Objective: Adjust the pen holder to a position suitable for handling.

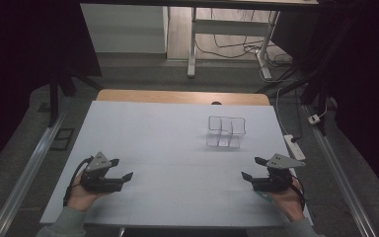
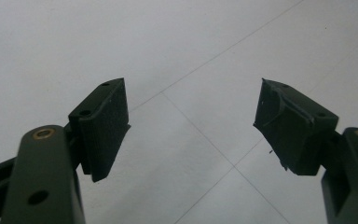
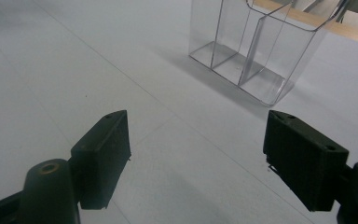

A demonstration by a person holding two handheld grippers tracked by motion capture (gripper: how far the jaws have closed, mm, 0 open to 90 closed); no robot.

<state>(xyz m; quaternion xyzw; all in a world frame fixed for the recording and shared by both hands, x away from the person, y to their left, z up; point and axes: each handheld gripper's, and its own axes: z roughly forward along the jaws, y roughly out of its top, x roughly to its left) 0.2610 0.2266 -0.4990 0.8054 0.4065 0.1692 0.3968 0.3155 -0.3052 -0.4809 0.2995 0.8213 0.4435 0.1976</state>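
Observation:
A clear plastic organizer [image 1: 225, 132] with several compartments stands empty on the white table [image 1: 168, 143], right of centre toward the back. It also appears at the top of the right gripper view as the clear organizer [image 3: 256, 51]. My left gripper [image 1: 121, 169] rests near the front left of the table, open, with nothing between its jaws; its own view has the same gripper [image 2: 191, 126] over bare tabletop. My right gripper [image 1: 253, 168] sits at the front right, open and empty, and in its own view this gripper [image 3: 198, 149] points toward the organizer.
A wooden strip [image 1: 182, 97] edges the table's far side. Beyond it stand a white desk frame [image 1: 193, 44] and loose cables [image 1: 237, 49] on the floor. A power strip [image 1: 294, 146] lies off the table's right edge. Metal rails [image 1: 29, 168] run along both sides.

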